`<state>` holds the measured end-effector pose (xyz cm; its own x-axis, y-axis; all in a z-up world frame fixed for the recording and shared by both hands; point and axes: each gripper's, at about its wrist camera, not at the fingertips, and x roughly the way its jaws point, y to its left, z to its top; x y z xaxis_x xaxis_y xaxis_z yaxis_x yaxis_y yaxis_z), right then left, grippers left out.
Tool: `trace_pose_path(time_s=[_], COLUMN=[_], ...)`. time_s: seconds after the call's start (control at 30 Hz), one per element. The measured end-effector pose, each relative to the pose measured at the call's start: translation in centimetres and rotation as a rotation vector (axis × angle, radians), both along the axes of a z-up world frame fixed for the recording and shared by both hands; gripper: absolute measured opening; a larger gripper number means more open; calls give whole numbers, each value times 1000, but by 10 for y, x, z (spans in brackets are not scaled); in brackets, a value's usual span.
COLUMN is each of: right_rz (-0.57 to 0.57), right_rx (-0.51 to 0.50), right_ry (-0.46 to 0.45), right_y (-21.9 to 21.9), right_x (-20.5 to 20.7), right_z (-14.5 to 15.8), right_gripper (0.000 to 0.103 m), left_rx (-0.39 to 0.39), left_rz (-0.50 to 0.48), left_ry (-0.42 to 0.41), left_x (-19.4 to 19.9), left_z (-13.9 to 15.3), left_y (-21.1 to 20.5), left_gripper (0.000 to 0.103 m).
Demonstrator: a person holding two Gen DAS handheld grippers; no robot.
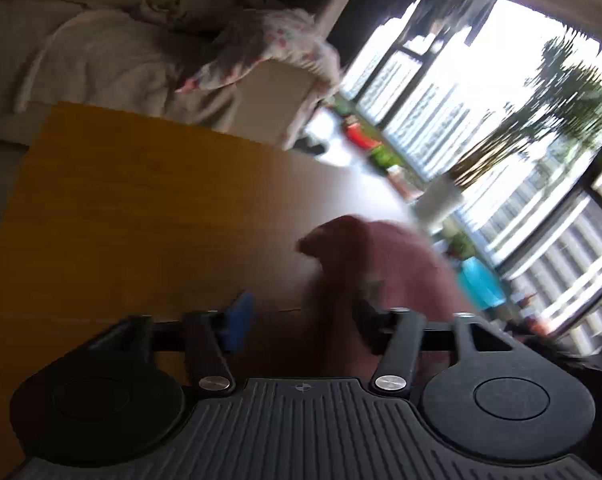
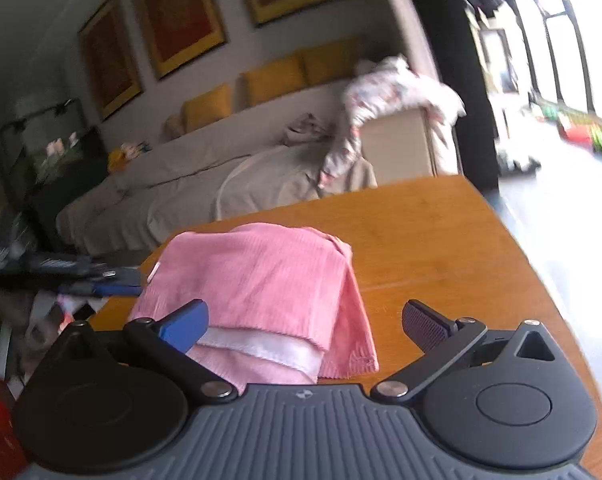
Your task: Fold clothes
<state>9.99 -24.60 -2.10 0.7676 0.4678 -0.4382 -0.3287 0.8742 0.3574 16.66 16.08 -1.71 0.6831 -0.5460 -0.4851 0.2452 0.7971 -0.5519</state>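
Starting from my left tongs (image 1: 301, 316), jaws parted and gripping nothing, the pink garment (image 1: 381, 264) bunches at one o'clock on the bench (image 1: 141, 208). My right tongs (image 2: 305, 326), spread wide and empty, straddle the folded garment's near edge at twelve o'clock, so the right hand is nearer; its long axis runs ten to four.

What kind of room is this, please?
Most likely a home living room: a long sofa with yellow cushions, framed pictures above it, and large windows.
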Motion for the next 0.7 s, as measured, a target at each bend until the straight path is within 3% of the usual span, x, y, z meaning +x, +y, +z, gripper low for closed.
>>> trace_pose_path(time_s=[0.07, 0.13, 0.2, 0.27, 0.37, 0.43, 0.5, 0.57, 0.7], right_rz=[-34, -70, -80, -93, -83, -62, -1, 48, 88], right_rx=[55, 109, 175, 234, 283, 280, 214, 108, -19], right_ry=[47, 87, 106, 132, 170, 191, 205, 170, 112], right_y=[-6, -10, -13, -17, -20, -15, 0, 18, 35], right_x=[11, 22, 30, 37, 49, 55, 58, 51, 40], right_z=[-1, -4, -11, -20, -32, -38, -38, -32, -21], right_gripper=[103, 103, 103, 103, 103, 99, 70, 55, 54], left_rx=[-75, -110, -79, -12, 42, 38, 23, 14, -7], left_rz=[-29, -67, -105, -149, -202, -197, -177, -152, -55], left_ry=[-21, -25, -18, -19, -5, 16, 35, 46, 27], left_x=[-1, -1, -5, -12, -22, -29, -31, -34, -37], left_z=[6, 7, 3, -5, -19, -26, -28, -23, -11], left_y=[-6, -24, -50, -75, -102, -104, -97, -87, -66], left_gripper=[88, 90, 86, 64, 63, 64, 64, 68, 89])
